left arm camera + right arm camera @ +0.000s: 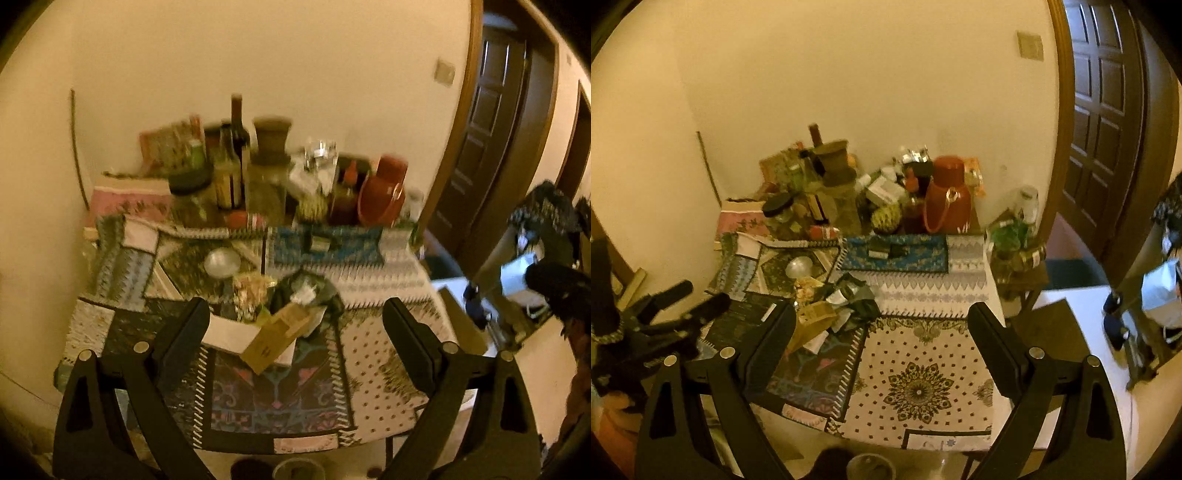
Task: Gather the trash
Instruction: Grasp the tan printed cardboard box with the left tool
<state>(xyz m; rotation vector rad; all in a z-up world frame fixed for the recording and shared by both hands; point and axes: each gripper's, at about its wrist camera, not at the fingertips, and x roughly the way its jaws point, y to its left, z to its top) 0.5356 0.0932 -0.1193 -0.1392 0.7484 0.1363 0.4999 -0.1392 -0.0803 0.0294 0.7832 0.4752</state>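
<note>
Left wrist view: my left gripper hangs wide open above the patchwork tablecloth, nothing between its fingers. The trash pile, with a brown cardboard box, crumpled wrappers and a dark bag, sits mid-cloth, right ahead between the fingers. My right gripper is spread wide too, empty, nearer the cloth's white dotted patch, with the trash pile off by its left finger. Behind the pile, a red jug stands against the wall.
</note>
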